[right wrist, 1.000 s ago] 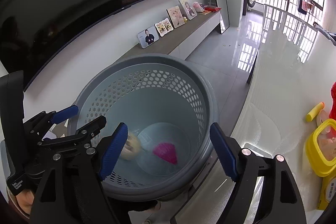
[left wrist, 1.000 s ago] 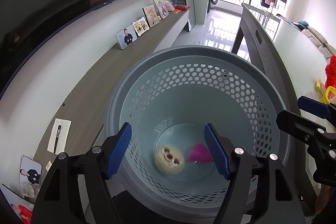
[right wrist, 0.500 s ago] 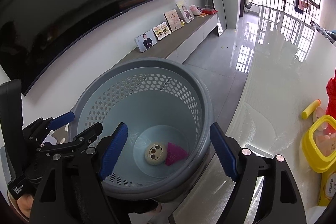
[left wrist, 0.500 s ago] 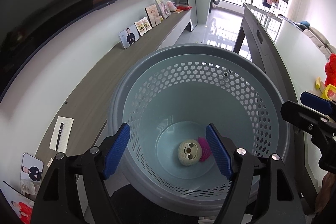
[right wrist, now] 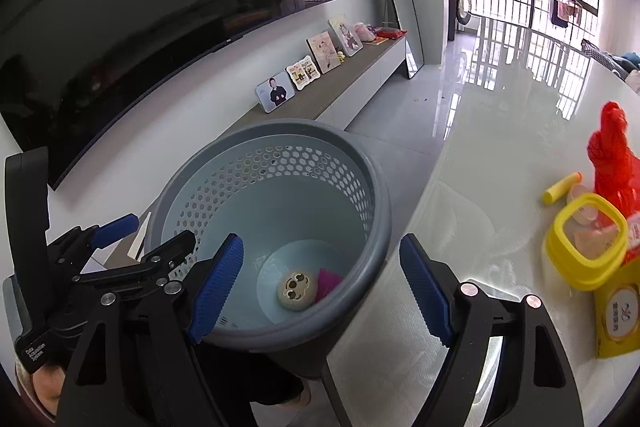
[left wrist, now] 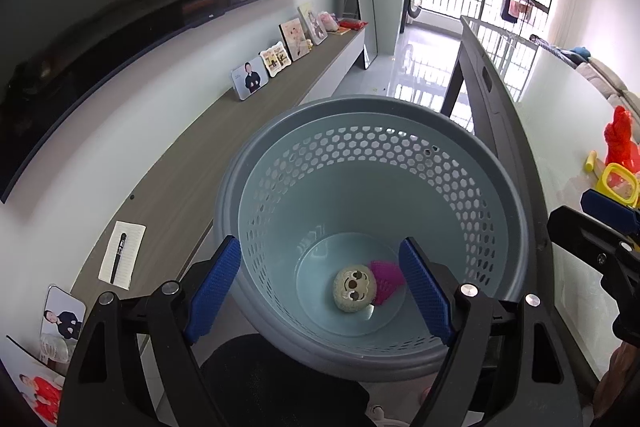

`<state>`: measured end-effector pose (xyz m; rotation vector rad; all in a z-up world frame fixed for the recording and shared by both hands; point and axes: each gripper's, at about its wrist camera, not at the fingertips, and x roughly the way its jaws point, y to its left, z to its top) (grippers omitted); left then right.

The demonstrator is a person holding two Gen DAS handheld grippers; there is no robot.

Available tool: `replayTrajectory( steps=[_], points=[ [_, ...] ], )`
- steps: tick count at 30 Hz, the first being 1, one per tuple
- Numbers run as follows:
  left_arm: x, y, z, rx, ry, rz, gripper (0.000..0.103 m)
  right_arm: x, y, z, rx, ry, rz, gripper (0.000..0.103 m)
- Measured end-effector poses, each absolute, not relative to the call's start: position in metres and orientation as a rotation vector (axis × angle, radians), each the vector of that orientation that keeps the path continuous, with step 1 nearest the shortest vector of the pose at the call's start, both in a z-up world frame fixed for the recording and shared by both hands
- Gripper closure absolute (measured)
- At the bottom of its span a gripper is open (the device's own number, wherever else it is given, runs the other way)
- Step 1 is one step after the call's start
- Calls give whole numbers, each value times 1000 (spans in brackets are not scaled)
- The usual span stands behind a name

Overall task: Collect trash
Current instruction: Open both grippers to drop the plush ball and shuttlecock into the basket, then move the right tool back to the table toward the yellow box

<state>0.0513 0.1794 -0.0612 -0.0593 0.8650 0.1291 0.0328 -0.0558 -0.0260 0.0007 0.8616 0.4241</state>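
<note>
Grey basket, frame centre: round cream trash ball & pink scrap lie touching on btm. Both look light, soft.

L gripper jaws opening, nothing btwn; R gripper wide, empty.

Next pick likely yellow tube, right of frame on table: light, stiff, may roll; grab mid-length.
</note>
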Motion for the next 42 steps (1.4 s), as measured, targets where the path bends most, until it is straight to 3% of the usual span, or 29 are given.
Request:
replayTrajectory(
  steps=[16, 26, 42],
  points=[
    [29, 97, -32, -15, 813, -20, 21, -35, -160, 7, 81, 761, 237, 26],
    [23, 19, -21, 34, 783, -146, 18, -70, -248, 0, 135, 754, 45, 24],
    [40, -12, -33, 62, 819, -173, 17, -32, -265, -31, 185, 840, -45, 24]
  ],
)
